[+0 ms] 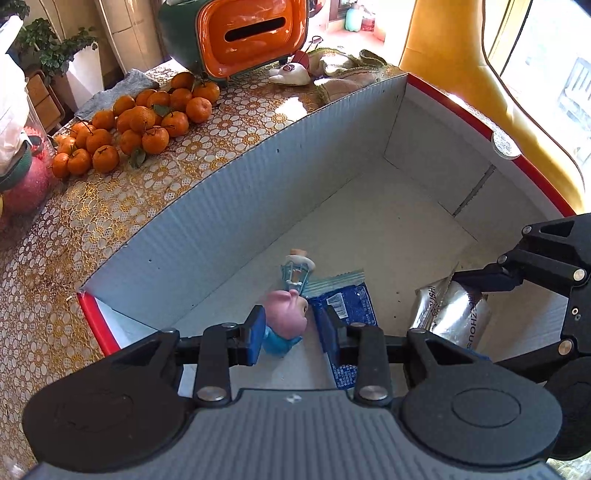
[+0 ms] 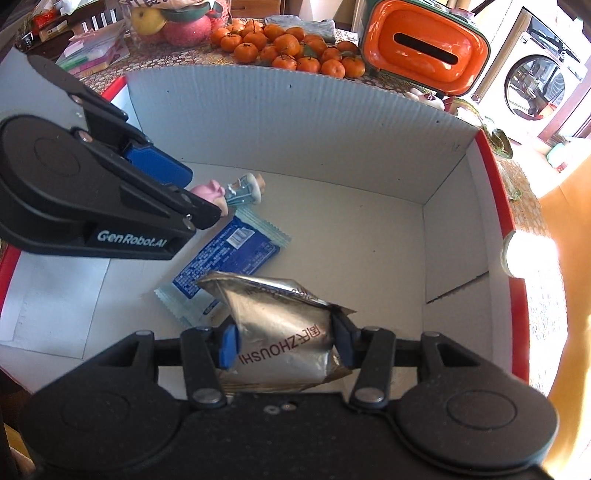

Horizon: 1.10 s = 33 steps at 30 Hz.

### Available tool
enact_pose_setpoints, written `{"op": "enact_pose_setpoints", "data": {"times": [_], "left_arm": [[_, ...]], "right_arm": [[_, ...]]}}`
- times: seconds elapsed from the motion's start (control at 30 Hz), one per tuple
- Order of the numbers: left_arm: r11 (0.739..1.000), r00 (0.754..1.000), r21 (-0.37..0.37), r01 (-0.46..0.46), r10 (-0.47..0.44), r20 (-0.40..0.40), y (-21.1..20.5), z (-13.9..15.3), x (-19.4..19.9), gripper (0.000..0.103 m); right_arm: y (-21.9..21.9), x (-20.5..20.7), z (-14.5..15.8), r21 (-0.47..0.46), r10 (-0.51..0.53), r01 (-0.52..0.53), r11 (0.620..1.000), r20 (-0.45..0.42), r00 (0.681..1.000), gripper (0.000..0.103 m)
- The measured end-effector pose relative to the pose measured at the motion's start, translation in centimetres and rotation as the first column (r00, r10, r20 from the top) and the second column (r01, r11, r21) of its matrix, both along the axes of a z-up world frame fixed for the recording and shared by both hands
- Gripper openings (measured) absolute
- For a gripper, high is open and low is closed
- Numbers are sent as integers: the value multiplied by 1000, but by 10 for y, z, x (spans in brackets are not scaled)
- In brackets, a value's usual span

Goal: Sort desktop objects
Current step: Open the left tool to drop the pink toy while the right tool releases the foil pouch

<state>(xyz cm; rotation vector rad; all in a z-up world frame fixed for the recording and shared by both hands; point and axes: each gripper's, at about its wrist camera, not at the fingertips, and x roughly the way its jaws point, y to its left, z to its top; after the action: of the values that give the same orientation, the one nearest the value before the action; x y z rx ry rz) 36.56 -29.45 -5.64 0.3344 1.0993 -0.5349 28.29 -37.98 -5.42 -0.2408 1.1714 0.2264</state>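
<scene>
A white corrugated box with red outer edges fills both views. My left gripper is inside it, shut on a small pig figurine with a pink head and light blue dress. A blue snack packet lies flat on the box floor just beside and below the figurine. My right gripper is shut on a crumpled silver foil packet printed ZHOUSHI, held low in the box to the right of the blue packet.
Behind the box, on the flower-patterned tablecloth, lie a pile of mandarins and an orange tissue holder. A knitted cloth lies at the far corner. A yellow chair back rises beyond the box's right wall.
</scene>
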Motion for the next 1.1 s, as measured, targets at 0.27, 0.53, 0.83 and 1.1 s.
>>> {"op": "enact_pose_setpoints", "data": {"times": [0.27,0.53,0.83,1.1], "left_arm": [[999,1000,-29,-21,21,-1,6,4,0,32],[998,1000,-55,-19,20,11,12,18,-12,32],[996,999,-90,-1,4,36,25,47,-37,32],[994,998,-110,17,-10,59,39,67,-65,32]], "right_arm": [[0,1,4,4,-3,3,1000,-10,1000,57],[-1,-5,21,26,-14,13,1000,18,1000,62],[3,-21,43,26,-21,20,999,47,999,62],[9,-40,63,29,-26,24,999,79,997,62]]}}
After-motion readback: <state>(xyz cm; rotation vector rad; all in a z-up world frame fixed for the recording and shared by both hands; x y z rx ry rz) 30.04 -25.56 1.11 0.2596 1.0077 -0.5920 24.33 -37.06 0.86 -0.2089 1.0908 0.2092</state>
